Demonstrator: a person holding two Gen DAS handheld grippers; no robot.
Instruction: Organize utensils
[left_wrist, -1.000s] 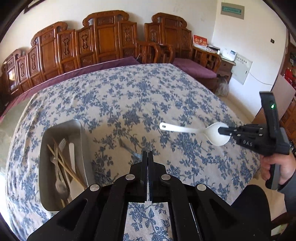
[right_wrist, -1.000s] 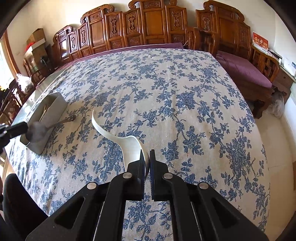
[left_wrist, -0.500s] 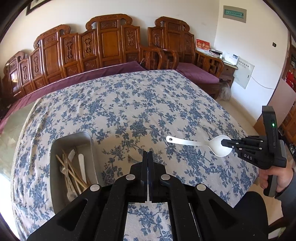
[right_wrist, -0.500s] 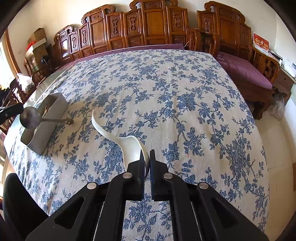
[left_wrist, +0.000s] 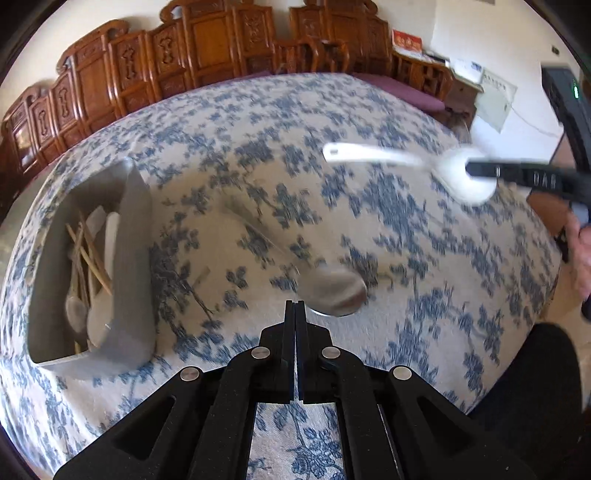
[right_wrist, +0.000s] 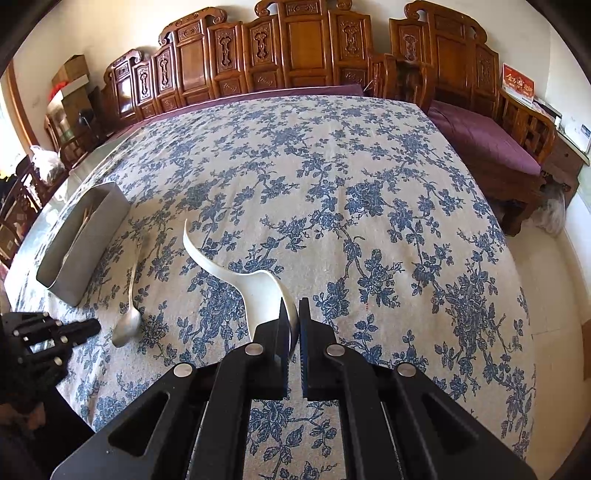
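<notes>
**Two spoons, one tray, both tools closed**

We hold the right tool (right_wrist: 294, 314) clamped on the bowl of a white spoon (right_wrist: 236, 271), whose handle curves up and away to the left above the flowered cloth (right_wrist: 369, 192) on the counter. Our left tool (left_wrist: 295, 308) has its jaws pressed together with nothing between them. Just beyond its tips lies a metal spoon (right_wrist: 129, 295) flat on the cloth, bowl toward us, handle pointing far; in the left wrist view it is blurred. Left of that spoon stands a grey metal tray (right_wrist: 86, 247), which holds chopsticks (left_wrist: 88, 251) and other utensils that we cannot tell apart clearly. Carved wooden benches (right_wrist: 295, 55) line the far wall.
</notes>
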